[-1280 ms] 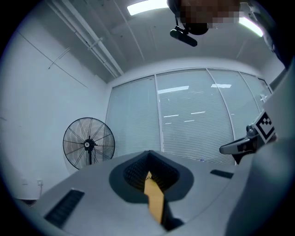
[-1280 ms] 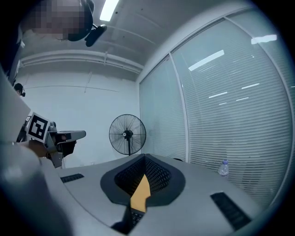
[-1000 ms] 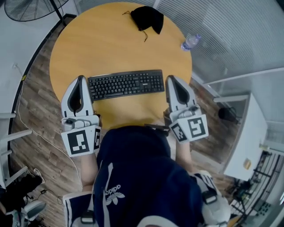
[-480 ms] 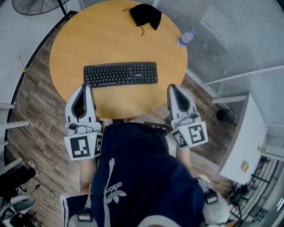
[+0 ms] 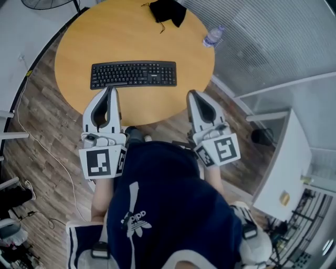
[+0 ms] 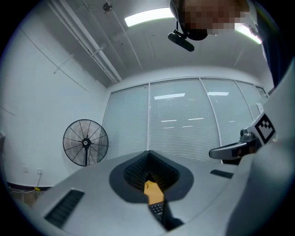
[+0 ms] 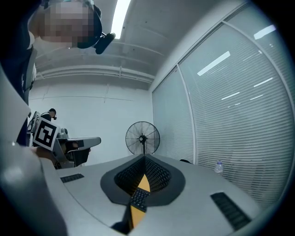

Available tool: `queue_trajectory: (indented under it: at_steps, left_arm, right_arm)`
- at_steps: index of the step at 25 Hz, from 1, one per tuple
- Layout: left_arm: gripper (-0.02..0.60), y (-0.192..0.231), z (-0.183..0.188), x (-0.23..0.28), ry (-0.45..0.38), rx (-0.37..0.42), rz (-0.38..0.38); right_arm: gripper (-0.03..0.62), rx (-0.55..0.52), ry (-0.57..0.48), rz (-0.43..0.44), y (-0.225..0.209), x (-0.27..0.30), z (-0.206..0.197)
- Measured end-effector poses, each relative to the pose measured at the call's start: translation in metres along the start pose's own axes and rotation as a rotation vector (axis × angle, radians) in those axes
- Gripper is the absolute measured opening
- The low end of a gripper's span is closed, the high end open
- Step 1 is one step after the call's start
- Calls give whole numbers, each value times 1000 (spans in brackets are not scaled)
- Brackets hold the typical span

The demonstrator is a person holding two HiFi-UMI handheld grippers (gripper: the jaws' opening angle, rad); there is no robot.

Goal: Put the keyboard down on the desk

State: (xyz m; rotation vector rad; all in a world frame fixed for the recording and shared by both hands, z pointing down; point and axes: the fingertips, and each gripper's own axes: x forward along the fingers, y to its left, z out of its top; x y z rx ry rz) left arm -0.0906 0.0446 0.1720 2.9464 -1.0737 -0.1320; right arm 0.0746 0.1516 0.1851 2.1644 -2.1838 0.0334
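Head view: black keyboard (image 5: pixel 133 75) flat on desk (image 5: pixel 121 39)

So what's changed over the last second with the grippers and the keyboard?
Both grippers drew back from the keyboard's ends toward the person. The left gripper and right gripper are now at the table's near edge, jaws shut and empty. Unchanged: the keyboard lies flat, black pouch and bottle in place.

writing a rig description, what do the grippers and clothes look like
The left gripper and right gripper are grey teardrop shells with black ribbed pads, each carrying a white cube with black square markers. The person wears a navy top with a white stripe and logo.
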Motion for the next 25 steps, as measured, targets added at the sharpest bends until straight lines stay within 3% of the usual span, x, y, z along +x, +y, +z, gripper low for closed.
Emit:
queue_trajectory:
  at_steps: [9, 25]
  left_arm:
    - [2, -11, 3, 5, -6, 26, 30]
    - [2, -15, -4, 11, 29, 91, -3]
  right_arm:
    - [3, -8, 5, 9, -17, -9, -6]
    - [3, 2, -3, 15, -15, -6, -8]
